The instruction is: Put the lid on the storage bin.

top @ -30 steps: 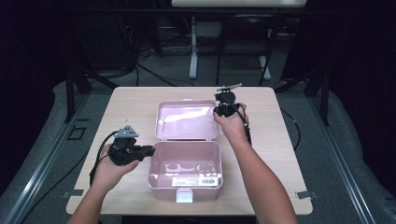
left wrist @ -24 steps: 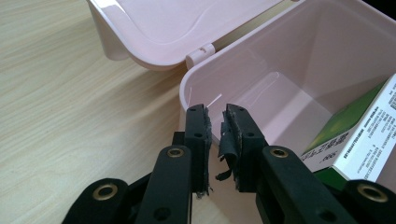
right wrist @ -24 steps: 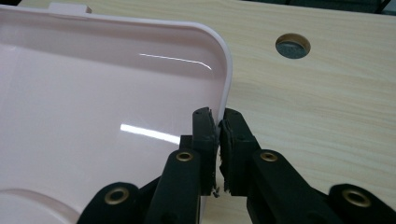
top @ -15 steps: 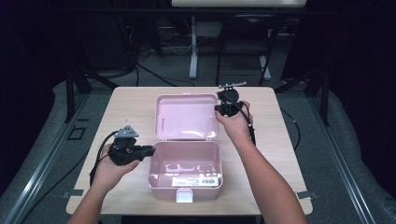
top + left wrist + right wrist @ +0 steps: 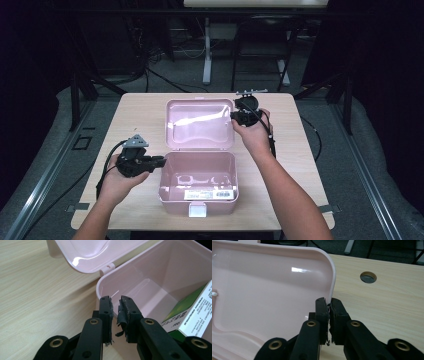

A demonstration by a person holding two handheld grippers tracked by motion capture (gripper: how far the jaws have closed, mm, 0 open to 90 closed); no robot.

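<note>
1. The right gripper [image 5: 239, 116] sits at the right edge of the raised lid [image 5: 200, 124]. In the right gripper view its jaws [image 5: 329, 308] are pinched on the lid's rim, one pad on the inside face and one on the outside.
2. The left gripper [image 5: 159, 161] lies at the left wall of the pink plastic box [image 5: 198, 184], at about 9 o'clock from the box's middle. In the left gripper view its jaws [image 5: 116, 308] stand close together with a narrow gap, straddling the box's rim by its corner; whether they truly press the wall I cannot tell. Frayed black padding hangs loose from the inner face of one jaw.
3. The box rests on the near half of the table [image 5: 135, 112], slightly left of centre, with its lid hinged at 12 o'clock and tilted up and back.
4. Inside the box, toward 6 o'clock, lies a small carton [image 5: 210, 194]; in the left gripper view it shows as a green and white printed pack [image 5: 192, 317] leaning at the wall.
5. A white latch tab [image 5: 198, 211] sticks out from the front wall at 6 o'clock.
6. At about 1 o'clock from the right gripper in its own view, a round cable hole [image 5: 368, 277] is set into the wooden tabletop.
7. Black cables [image 5: 107, 165] trail from the left gripper toward the table's near left edge.
</note>
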